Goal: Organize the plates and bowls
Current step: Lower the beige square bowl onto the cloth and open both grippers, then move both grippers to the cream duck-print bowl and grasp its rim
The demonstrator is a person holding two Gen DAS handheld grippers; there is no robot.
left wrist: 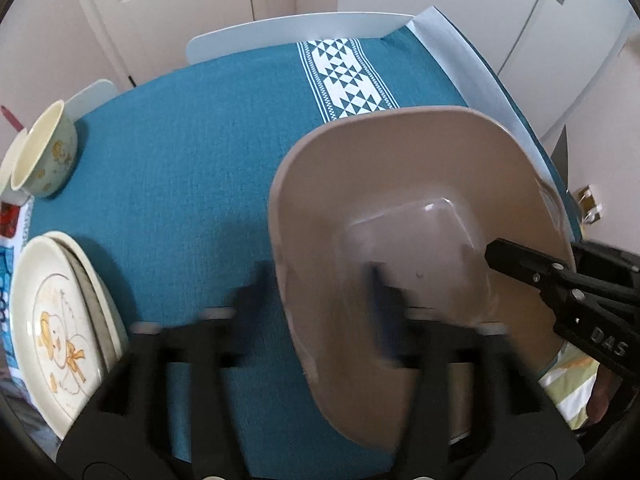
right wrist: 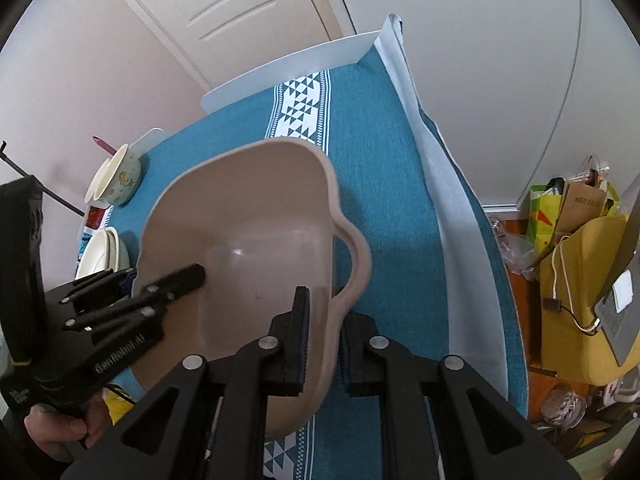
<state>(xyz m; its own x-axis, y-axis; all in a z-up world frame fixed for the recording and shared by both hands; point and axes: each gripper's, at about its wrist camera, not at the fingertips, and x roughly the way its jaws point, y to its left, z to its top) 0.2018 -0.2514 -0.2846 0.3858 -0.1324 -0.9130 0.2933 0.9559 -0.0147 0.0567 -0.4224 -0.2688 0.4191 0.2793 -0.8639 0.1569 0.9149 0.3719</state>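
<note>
Item 1. Left gripper [left wrist: 316,276], nearest the lens and blurred. Its jaws stand wide, released, one finger outside the left wall of the basin and one inside; neither pad presses on it.

Item 2. Right gripper [right wrist: 324,308]. The jaws are narrowly parted astride the basin's right wall, close by the handle loop. The pads look just clear of the wall, so it is let go rather than clenched. A person's hand [right wrist: 56,428] grips the left tool's handle low at the left of the right wrist view.

Item 3. Beige plastic basin [left wrist: 400,168], squarish, with a rolled rim and a cut-out handle. It is empty and sits on the teal tablecloth [left wrist: 180,160], toward the right half of the table. Its far rim overlaps the white triangle-patterned band [left wrist: 344,80].

Item 4. Cream bowl with a cartoon print [left wrist: 46,152], at the cloth's left edge, well apart from the basin.

Item 5. Stack of cream plates [left wrist: 56,320], the top one bearing a duck print, at the near left edge, partly over the cloth's border.

Item 6. Open room. A broad bare stretch of cloth lies between the basin and the crockery, and more reaches to the white table edge [left wrist: 280,28] at the far side. On the right a narrower bare strip separates the basin from the table's drop.
</note>
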